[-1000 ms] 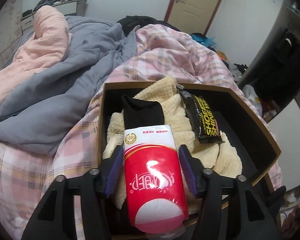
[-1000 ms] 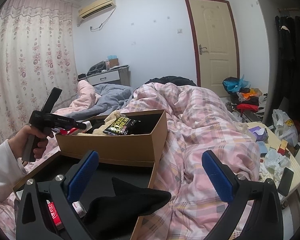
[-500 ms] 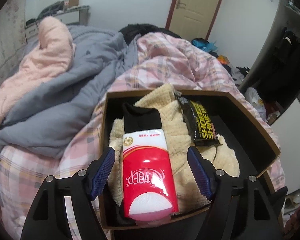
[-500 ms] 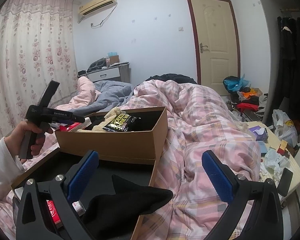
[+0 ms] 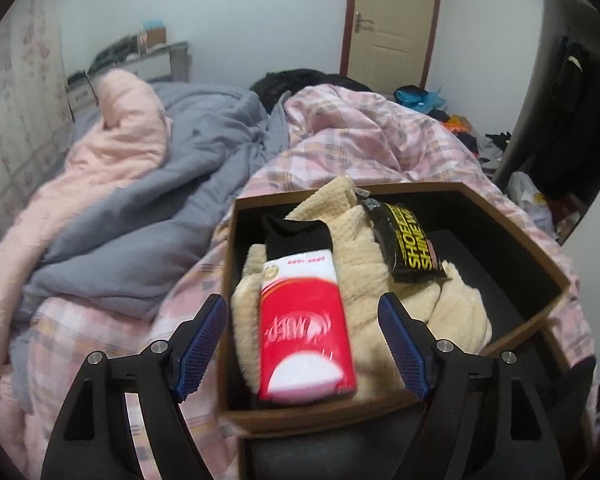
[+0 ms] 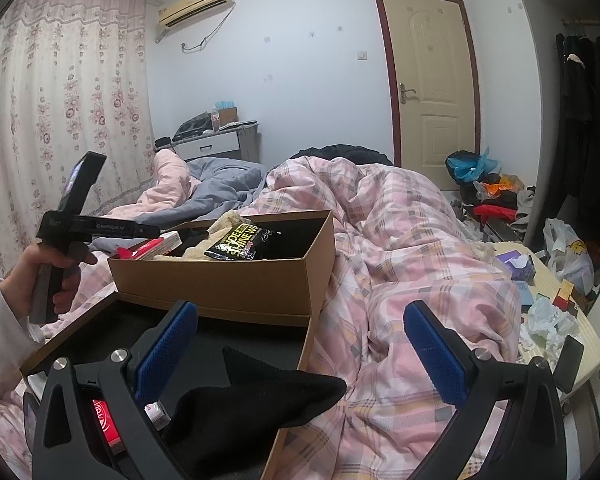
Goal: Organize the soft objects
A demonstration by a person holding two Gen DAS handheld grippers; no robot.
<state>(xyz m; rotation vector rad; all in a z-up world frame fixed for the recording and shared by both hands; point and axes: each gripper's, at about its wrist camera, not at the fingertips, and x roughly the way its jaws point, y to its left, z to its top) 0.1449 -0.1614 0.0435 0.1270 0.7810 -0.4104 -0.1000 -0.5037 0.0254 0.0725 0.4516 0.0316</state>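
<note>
A brown cardboard box (image 5: 320, 414) sits on the bed. Inside it lie a cream fleece cloth (image 5: 364, 252), a black sock (image 5: 296, 232), a black shoe-shine wipes pack (image 5: 412, 244) and a red tissue pack (image 5: 304, 328) on top. My left gripper (image 5: 300, 344) hovers open just behind the tissue pack, with its blue pads clear of the pack on both sides. In the right wrist view a hand holds that left gripper (image 6: 154, 233) at the box (image 6: 228, 280). My right gripper (image 6: 300, 344) is open over a black sock (image 6: 252, 404) lying in a nearer black-lined box (image 6: 296, 364), beside another red pack (image 6: 104, 420).
The boxes rest on a rumpled pink plaid duvet (image 6: 412, 264). A grey quilt (image 5: 148, 216) and a pink blanket (image 5: 112, 160) lie to the left. A cluttered low table (image 6: 556, 320) stands at the bed's right side. The door (image 6: 428, 76) is shut.
My left gripper has opened wide, let go of the red tissue pack and drawn back. The pack now lies in the box. My right gripper has stayed open and still.
</note>
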